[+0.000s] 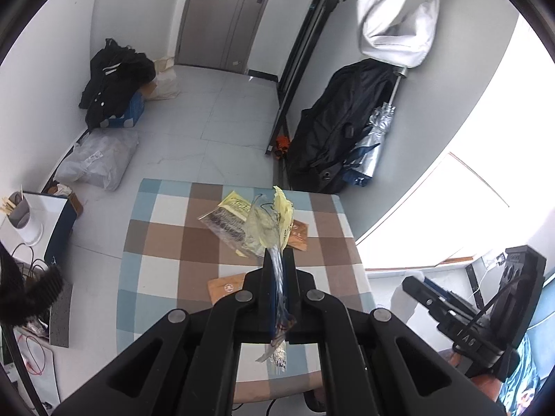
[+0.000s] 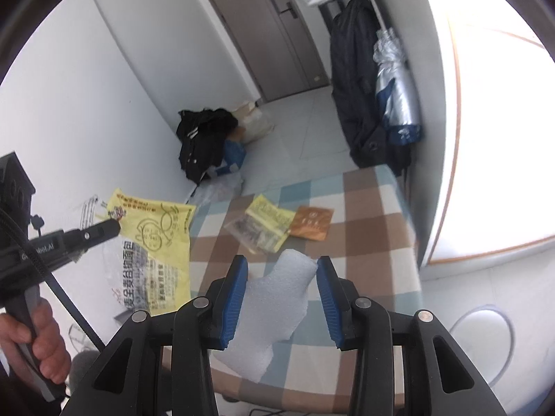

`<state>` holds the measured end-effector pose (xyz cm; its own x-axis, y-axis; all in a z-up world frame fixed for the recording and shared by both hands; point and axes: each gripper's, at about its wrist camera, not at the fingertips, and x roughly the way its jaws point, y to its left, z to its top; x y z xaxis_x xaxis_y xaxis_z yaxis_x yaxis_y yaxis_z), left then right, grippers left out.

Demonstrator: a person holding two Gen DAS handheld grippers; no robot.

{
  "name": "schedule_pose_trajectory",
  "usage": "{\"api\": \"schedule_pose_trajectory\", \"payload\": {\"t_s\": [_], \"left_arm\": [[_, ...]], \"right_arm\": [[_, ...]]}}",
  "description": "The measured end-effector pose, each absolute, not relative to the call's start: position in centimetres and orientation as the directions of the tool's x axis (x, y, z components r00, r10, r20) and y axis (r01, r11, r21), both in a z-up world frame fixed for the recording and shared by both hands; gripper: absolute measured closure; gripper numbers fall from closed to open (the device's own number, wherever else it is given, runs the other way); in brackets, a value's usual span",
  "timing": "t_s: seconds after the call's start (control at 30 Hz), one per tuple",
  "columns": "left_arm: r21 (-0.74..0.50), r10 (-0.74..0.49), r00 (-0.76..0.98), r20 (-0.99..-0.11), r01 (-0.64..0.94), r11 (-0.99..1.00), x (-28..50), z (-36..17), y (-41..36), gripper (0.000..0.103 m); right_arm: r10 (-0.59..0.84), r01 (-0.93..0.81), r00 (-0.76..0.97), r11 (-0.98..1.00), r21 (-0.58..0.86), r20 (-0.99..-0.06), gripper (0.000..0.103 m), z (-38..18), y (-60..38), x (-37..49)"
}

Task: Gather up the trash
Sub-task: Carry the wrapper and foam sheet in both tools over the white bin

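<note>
checkered table [image 1: 166, 242] by tiled floor [image 1: 215, 111]; grey door [image 1: 222, 14]

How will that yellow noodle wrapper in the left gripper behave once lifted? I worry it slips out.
The yellow wrapper is probably floppy and very light: it hangs as a thin crinkled sheet from the left gripper. It looks like slick film, so it could slide, though the jaws stand fully shut on it.

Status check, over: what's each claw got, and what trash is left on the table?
Left claw shut on yellow wrapper. Right claw holding white foam piece. On checkered table: second yellow wrapper, orange packet. Nothing blocking.
</note>
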<state>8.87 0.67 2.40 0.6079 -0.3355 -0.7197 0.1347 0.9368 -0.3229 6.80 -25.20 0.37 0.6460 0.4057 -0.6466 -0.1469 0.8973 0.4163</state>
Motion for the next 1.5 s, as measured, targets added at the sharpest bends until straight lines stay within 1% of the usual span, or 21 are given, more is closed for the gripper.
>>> {"api": "schedule_pose_trajectory", "payload": {"t_s": [0.3,0.4,0.5,0.6,0.77,0.87,0.93,1.0,1.03,1.13,1.23,1.4,1.5], "left_arm": [[-0.313,-0.393,0.610,-0.688,0.239,0.919,8.1,4.7,-5.0,0.103],[-0.334,-0.429,0.604,-0.672,0.271,0.903,8.0,5.4,-6.8,0.103],[-0.312,-0.438,0.606,-0.664,0.308,0.899,7.8,5.8,-9.2,0.103],[-0.299,-0.463,0.591,-0.661,0.358,0.884,7.7,6.0,-12.0,0.103],[-0.325,-0.531,0.516,-0.672,0.439,0.838,8.1,5.1,-17.0,0.103],[-0.334,-0.578,0.467,-0.669,0.506,0.795,8.0,4.3,-20.0,0.103],[-0.322,-0.588,0.439,-0.679,0.542,0.776,8.0,3.5,-22.3,0.103],[-0.319,-0.593,0.402,-0.697,0.567,0.759,8.2,2.5,-24.2,0.103],[-0.322,-0.597,0.383,-0.704,0.577,0.750,8.3,1.9,-25.0,0.103],[-0.329,-0.603,0.320,-0.731,0.608,0.722,8.7,-0.3,-27.5,0.103],[-0.393,-0.661,0.222,-0.716,0.655,0.646,9.5,-3.0,-29.4,0.103],[-0.406,-0.652,0.117,-0.749,0.697,0.591,10.5,-7.6,-31.8,0.103],[-0.386,-0.625,0.068,-0.778,0.733,0.561,10.1,-9.6,-33.4,0.103]], "right_arm": [[0.351,-0.086,0.725,0.899,0.429,-0.592,0.063,4.5,-31.5,4.6],[0.321,-0.059,0.753,0.902,0.427,-0.574,0.063,5.7,-34.2,3.3],[0.251,-0.018,0.777,0.926,0.377,-0.577,0.063,6.6,-37.0,1.9],[0.196,0.024,0.792,0.936,0.350,-0.579,0.063,6.9,-39.8,0.6],[0.122,0.133,0.800,0.919,0.372,-0.588,0.063,5.9,-45.4,-1.2],[0.080,0.198,0.794,0.904,0.380,-0.603,0.063,4.2,-48.5,-2.2],[0.050,0.242,0.781,0.895,0.374,-0.623,0.063,2.4,-50.3,-2.5],[-0.003,0.302,0.748,0.892,0.337,-0.663,0.063,0.2,-51.9,-2.7],[-0.007,0.321,0.737,0.884,0.340,-0.676,0.063,-0.9,-52.7,-2.8],[-0.012,0.385,0.690,0.852,0.354,-0.723,0.063,-4.8,-54.8,-3.1],[-0.001,0.431,0.650,0.824,0.367,-0.760,0.063,-8.3,-56.1,-3.0],[0.035,0.480,0.587,0.789,0.382,-0.809,0.063,-13.4,-57.8,-2.8],[0.061,0.496,0.550,0.778,0.385,-0.833,0.063,-16.6,-58.3,-2.1]]}}
